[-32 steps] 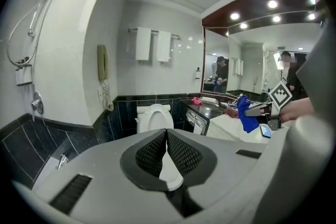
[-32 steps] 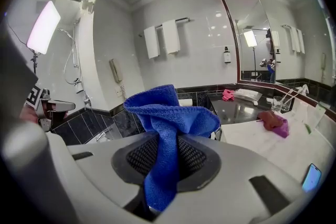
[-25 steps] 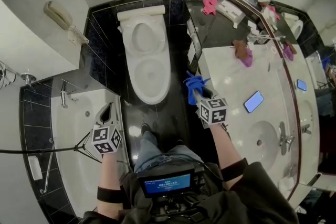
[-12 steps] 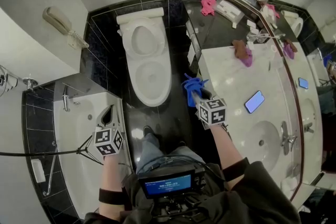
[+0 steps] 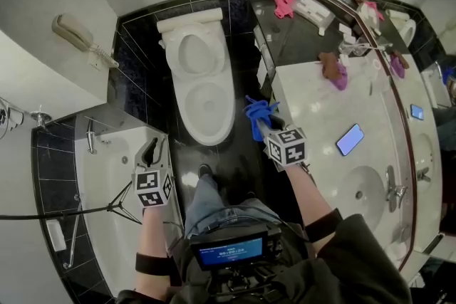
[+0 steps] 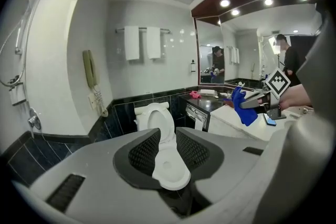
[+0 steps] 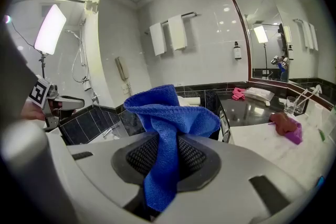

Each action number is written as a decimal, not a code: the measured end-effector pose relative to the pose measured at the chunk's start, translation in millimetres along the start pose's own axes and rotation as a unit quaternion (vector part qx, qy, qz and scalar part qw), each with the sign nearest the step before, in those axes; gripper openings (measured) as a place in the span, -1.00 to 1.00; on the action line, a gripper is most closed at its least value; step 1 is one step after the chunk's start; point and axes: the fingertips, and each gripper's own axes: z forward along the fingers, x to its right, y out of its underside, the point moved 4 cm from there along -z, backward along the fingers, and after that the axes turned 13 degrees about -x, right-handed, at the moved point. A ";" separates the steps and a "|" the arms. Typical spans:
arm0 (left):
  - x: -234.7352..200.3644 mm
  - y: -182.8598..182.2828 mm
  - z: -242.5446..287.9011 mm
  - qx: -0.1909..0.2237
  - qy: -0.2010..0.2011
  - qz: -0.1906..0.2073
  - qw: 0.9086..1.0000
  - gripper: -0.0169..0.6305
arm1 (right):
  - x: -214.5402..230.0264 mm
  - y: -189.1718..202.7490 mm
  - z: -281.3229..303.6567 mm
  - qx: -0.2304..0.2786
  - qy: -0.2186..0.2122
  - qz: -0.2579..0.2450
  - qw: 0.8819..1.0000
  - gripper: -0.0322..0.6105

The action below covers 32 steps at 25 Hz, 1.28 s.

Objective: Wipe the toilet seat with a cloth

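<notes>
The right gripper point(image 7: 167, 152) is clamped on the blue cloth point(image 7: 170, 113), which sticks up out of its jaws, while the left gripper point(image 6: 167, 148), whose jaws have just been opening with nothing between them, points at the toilet seat point(image 6: 169, 173) ahead, its lid seemingly raised.

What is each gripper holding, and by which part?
The right gripper pinches the blue cloth around its middle, folds bunched above, a tail hanging below. The left gripper holds nothing; its empty jaws have just been opening.
</notes>
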 end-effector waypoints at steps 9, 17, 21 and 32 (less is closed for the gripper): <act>-33.1 -57.5 125.2 -0.033 0.035 0.090 0.995 -0.33 | 12.6 -49.9 86.3 -0.010 0.008 0.014 1.000 -0.54; -74.9 -128.2 269.8 -0.057 0.052 0.207 0.975 -0.29 | 16.3 -121.8 203.5 -0.018 0.006 0.012 1.000 -0.54; -84.7 -155.3 343.3 -0.064 0.051 0.274 0.958 -0.29 | 25.1 -149.0 259.3 -0.019 0.008 0.013 1.000 -0.54; -105.6 -201.4 503.7 -0.091 0.070 0.343 0.932 -0.29 | 48.9 -200.9 386.9 -0.027 0.015 0.009 0.999 -0.54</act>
